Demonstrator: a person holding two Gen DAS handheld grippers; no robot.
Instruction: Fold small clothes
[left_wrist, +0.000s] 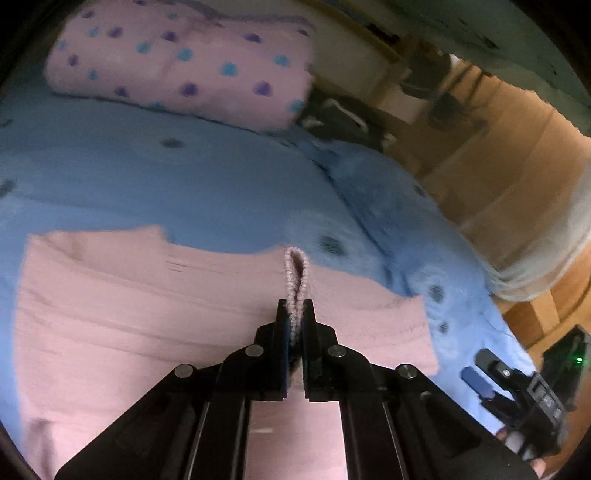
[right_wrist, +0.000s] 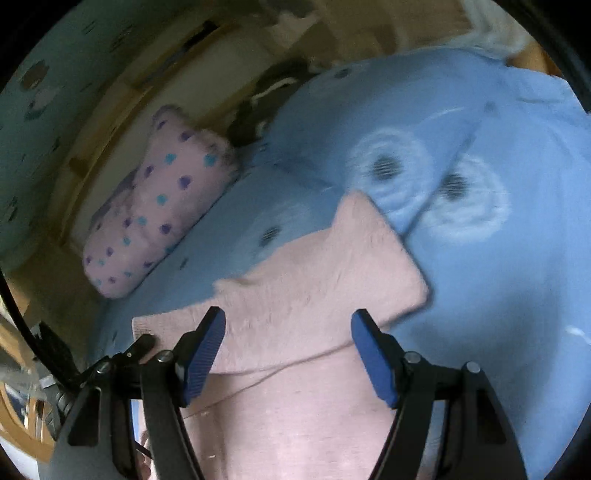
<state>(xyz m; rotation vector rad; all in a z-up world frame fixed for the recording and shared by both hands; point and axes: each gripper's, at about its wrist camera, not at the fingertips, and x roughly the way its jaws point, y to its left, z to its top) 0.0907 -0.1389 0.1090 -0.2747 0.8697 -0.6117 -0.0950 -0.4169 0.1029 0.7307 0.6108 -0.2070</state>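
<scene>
A pale pink knit garment lies spread on the blue bedspread. My left gripper is shut on a pinched fold of the garment's edge, which sticks up as a loop beyond the fingertips. In the right wrist view the same pink garment lies below my right gripper, whose blue-padded fingers stand wide apart above the cloth with nothing pressed between them. The right gripper also shows at the lower right of the left wrist view, and the left gripper's tip shows at the left of the right wrist view.
A pink pillow with blue and purple dots lies at the head of the bed, also seen as the dotted pillow in the right view. A wooden bed frame and dark clutter border the bed. The bedspread carries ringed eye patterns.
</scene>
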